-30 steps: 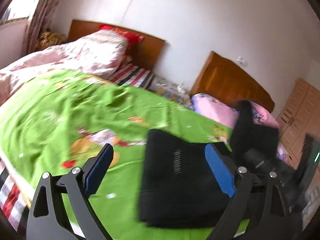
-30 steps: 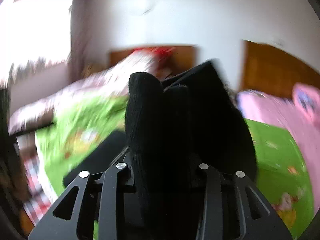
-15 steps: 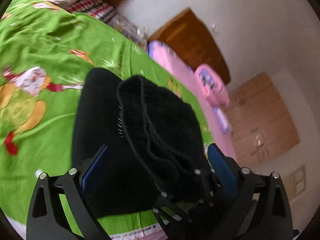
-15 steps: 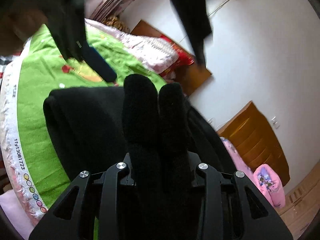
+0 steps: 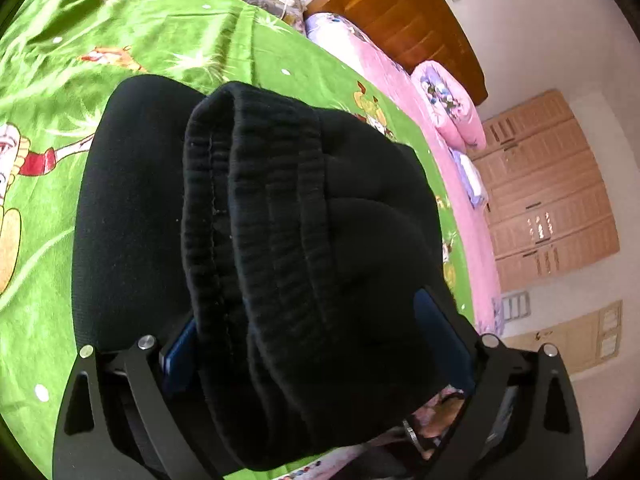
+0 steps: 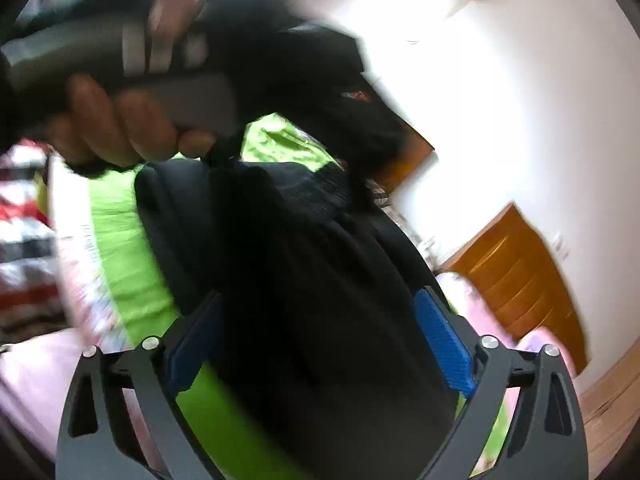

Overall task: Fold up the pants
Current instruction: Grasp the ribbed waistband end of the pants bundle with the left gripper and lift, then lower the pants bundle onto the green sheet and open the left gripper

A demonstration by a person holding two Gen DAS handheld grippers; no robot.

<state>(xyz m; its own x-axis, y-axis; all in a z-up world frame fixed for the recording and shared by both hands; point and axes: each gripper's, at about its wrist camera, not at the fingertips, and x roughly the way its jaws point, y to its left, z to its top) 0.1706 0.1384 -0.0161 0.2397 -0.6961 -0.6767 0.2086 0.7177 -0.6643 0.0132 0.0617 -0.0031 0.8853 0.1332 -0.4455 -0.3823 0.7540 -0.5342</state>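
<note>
Black knit pants [image 5: 280,216], folded into a thick bundle, lie on the green cartoon-print blanket [image 5: 120,32], near the blanket's patterned border. Ribbed waistband [image 5: 248,184] sits uppermost on the bundle, arched toward the left wrist camera. Left gripper [image 5: 316,344]: blue pads spread wide, the bundle filling the gap between them; cannot tell whether the pads touch the cloth. Right gripper [image 6: 320,340]: jaws have just been opening and stand wide apart, blue pads either side of the pants [image 6: 304,280], not pressing. Right view blurred. Above the pants there, a hand [image 6: 120,120] grips a dark handle of the other tool. Beyond the blanket's far edge: pink bedding [image 5: 400,68], then a brown wooden headboard [image 5: 400,24] against a white wall. Light wooden wardrobe doors [image 5: 552,184] stand beside the pink bedding.
</note>
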